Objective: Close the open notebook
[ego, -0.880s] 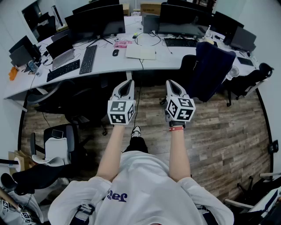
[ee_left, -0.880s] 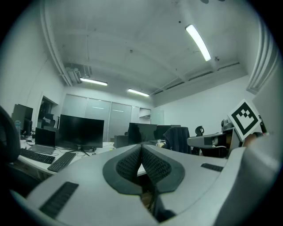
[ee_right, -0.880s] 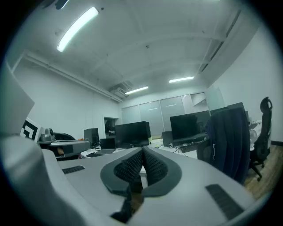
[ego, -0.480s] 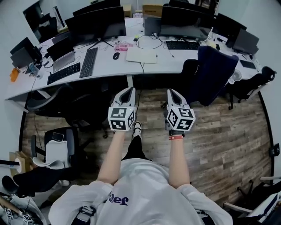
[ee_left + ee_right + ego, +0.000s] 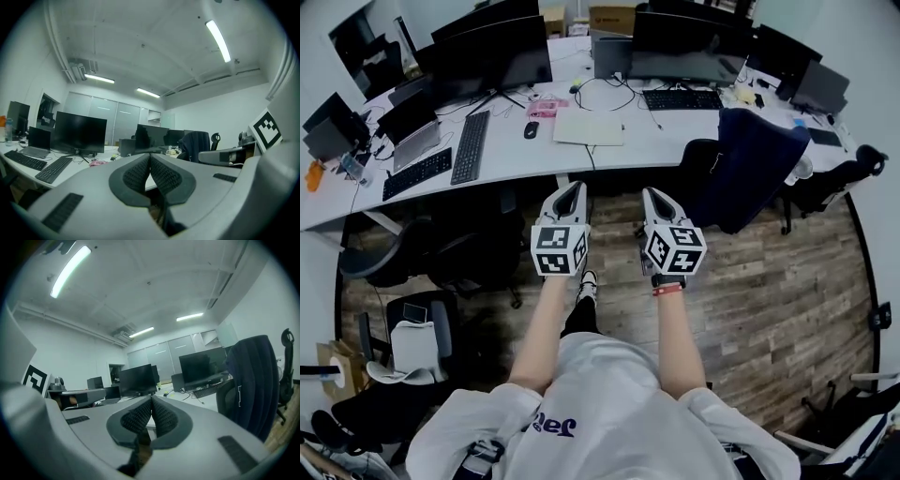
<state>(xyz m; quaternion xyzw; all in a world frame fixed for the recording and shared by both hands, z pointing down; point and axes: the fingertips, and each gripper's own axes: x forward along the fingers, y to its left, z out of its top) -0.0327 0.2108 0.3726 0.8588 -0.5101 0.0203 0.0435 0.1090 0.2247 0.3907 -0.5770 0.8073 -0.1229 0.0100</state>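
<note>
The notebook (image 5: pixel 589 127) lies open and white on the long white desk (image 5: pixel 516 155), ahead of both grippers and beyond their reach. My left gripper (image 5: pixel 572 189) and right gripper (image 5: pixel 653 194) are held side by side over the wooden floor, pointing level at the desk. Both are shut with nothing between the pads. In the left gripper view the left gripper (image 5: pixel 150 155) has its ribbed pads pressed together. The right gripper view shows the right gripper (image 5: pixel 151 399) the same. The jaws hide the notebook in both gripper views.
Monitors (image 5: pixel 492 52), keyboards (image 5: pixel 467 147) and a mouse (image 5: pixel 531 129) crowd the desk around the notebook. A chair draped with a dark jacket (image 5: pixel 750 164) stands right of my path. Black office chairs (image 5: pixel 478 253) stand at the desk to my left.
The person has stepped closer to the desk, which now sits lower and nearer in the head view. Both grippers stay shut and side by side.
</note>
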